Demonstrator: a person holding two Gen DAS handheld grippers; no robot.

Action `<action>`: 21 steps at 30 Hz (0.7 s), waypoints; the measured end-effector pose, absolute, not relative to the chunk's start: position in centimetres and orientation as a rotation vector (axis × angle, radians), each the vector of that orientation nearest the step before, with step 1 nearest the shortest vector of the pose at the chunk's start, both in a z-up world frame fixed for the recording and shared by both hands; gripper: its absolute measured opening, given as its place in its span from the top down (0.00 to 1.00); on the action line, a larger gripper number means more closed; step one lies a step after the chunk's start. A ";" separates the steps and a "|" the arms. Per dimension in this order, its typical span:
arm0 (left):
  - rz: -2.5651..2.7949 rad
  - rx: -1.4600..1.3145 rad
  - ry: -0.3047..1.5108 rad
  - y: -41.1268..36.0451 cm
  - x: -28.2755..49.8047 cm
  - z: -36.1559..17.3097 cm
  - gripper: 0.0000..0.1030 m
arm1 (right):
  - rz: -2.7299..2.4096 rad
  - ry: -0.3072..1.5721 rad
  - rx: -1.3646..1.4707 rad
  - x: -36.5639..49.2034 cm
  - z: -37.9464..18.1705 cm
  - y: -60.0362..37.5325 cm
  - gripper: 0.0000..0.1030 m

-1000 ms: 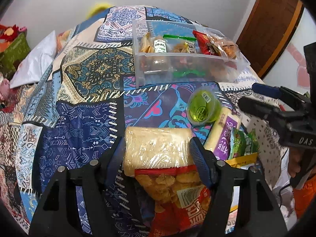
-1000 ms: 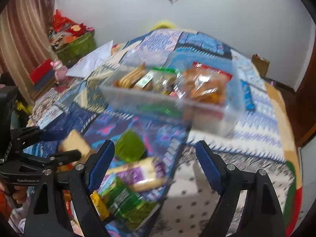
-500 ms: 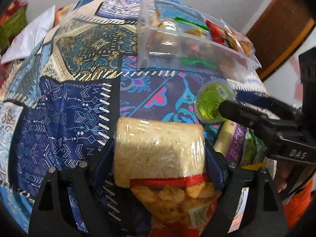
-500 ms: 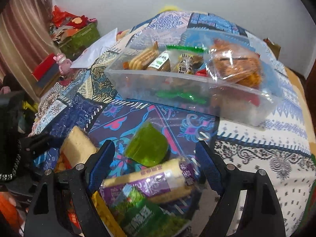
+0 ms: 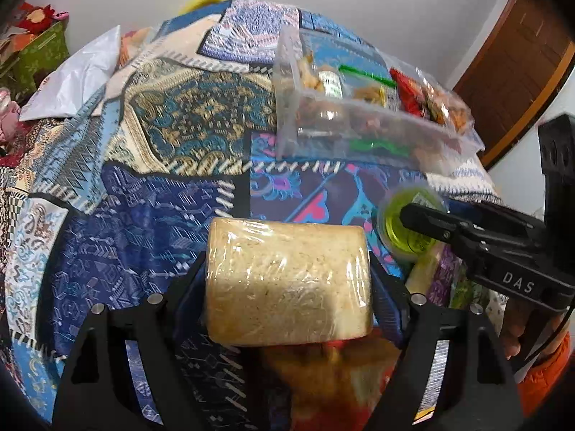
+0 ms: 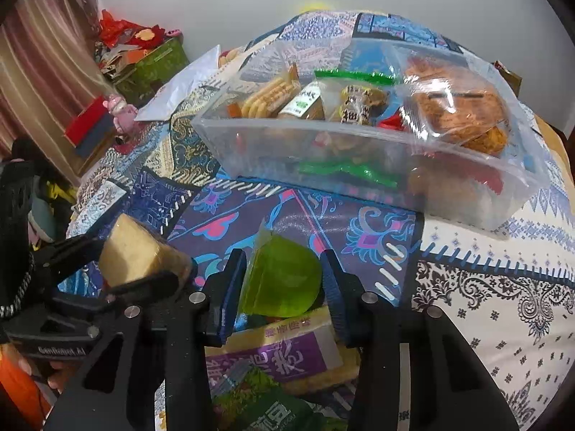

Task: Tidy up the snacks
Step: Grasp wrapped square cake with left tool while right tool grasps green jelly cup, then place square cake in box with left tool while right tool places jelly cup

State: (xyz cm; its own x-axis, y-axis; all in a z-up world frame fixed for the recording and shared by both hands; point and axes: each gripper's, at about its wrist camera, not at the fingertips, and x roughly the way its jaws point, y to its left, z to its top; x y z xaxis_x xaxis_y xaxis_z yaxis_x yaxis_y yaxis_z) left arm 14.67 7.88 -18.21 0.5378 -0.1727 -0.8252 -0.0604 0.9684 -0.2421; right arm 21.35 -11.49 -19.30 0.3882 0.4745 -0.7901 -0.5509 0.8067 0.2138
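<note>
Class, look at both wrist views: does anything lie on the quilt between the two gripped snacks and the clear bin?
Nothing visible does. The wrapped cake and green jelly cup face only bare quilt before the clear bin.

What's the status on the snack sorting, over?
Left gripper shut on wrapped cake block, lifted. Right gripper closed around green jelly cup. Clear bin ahead, already part full. Path looks open.
</note>
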 end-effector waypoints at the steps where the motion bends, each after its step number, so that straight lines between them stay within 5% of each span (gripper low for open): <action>1: -0.065 -0.254 0.995 8.0 14.8 -17.9 0.22 | 0.653 0.961 -0.087 21.2 -19.0 -11.6 0.64; 21: -0.106 -0.227 0.790 6.2 20.5 -9.5 0.22 | 0.600 0.735 -0.038 23.9 -11.4 -13.9 0.64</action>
